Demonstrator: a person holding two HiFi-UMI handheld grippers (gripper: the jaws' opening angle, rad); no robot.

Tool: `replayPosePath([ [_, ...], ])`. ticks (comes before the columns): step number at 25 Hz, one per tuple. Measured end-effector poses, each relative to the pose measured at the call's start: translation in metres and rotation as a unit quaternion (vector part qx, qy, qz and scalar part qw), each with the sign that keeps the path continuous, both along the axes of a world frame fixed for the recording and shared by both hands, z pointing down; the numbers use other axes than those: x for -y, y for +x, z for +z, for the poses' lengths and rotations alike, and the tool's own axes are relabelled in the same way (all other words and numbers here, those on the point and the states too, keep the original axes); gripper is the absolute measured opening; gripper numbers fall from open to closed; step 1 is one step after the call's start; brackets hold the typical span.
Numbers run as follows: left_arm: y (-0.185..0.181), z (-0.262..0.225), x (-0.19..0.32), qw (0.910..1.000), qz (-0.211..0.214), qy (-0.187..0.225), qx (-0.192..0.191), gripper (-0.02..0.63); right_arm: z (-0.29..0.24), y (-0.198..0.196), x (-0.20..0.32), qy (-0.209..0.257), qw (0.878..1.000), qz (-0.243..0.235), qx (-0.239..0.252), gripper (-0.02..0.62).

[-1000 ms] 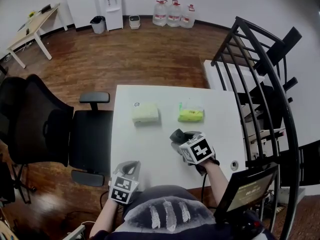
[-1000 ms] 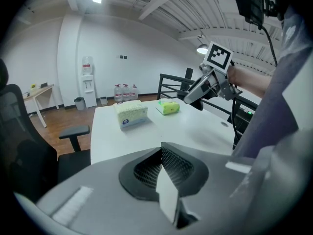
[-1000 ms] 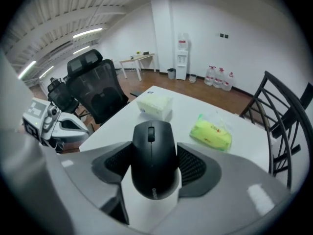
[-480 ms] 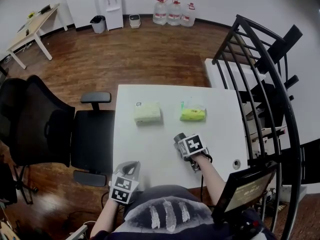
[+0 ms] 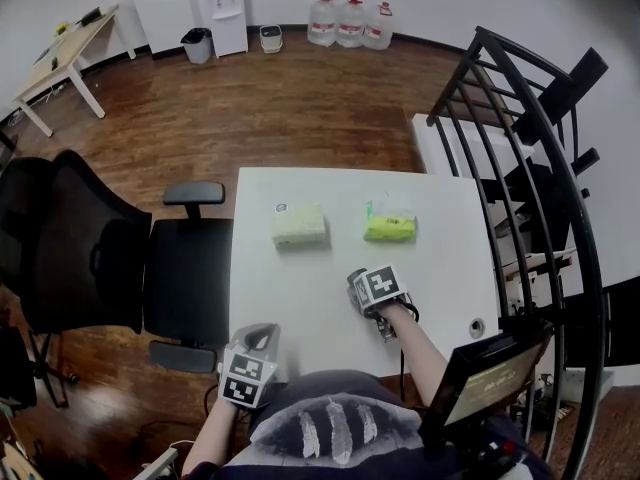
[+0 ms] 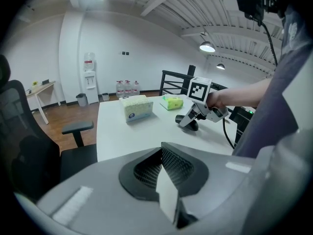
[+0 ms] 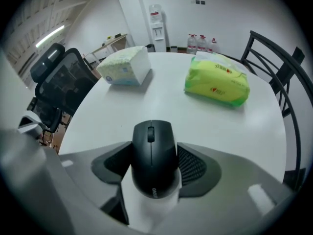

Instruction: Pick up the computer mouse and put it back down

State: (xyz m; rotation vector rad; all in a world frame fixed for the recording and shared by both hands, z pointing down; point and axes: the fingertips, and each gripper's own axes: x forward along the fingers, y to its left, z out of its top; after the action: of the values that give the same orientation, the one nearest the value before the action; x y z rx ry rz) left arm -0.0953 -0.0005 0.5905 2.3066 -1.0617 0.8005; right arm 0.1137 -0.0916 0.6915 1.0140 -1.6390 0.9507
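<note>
Right claw (image 7: 153, 166), jaws part-spread, pinched the black computer mouse (image 7: 151, 146) by its sides, low over the white surface (image 7: 146, 99); contact undetermined. Left claw (image 6: 164, 180) pressed together, empty, at the near edge.

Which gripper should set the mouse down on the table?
Right. The right gripper has its jaws shut on the mouse and is low, close to the table top. The left gripper is shut with nothing in it, back at the table's near edge, far from the mouse.
</note>
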Motion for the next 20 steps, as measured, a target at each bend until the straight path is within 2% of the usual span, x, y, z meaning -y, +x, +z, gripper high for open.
replayPosePath([
  [13, -0.002, 0.004, 0.001, 1.0000, 0.000, -0.004, -0.001, 0.015, 0.018, 0.001, -0.001, -0.019, 0.999, -0.008, -0.028, 0.295],
  [20, -0.002, -0.002, -0.003, 1.0000, -0.001, 0.001, 0.002, 0.017, 0.012, 0.001, -0.002, -0.002, 0.999, -0.003, -0.034, 0.301],
])
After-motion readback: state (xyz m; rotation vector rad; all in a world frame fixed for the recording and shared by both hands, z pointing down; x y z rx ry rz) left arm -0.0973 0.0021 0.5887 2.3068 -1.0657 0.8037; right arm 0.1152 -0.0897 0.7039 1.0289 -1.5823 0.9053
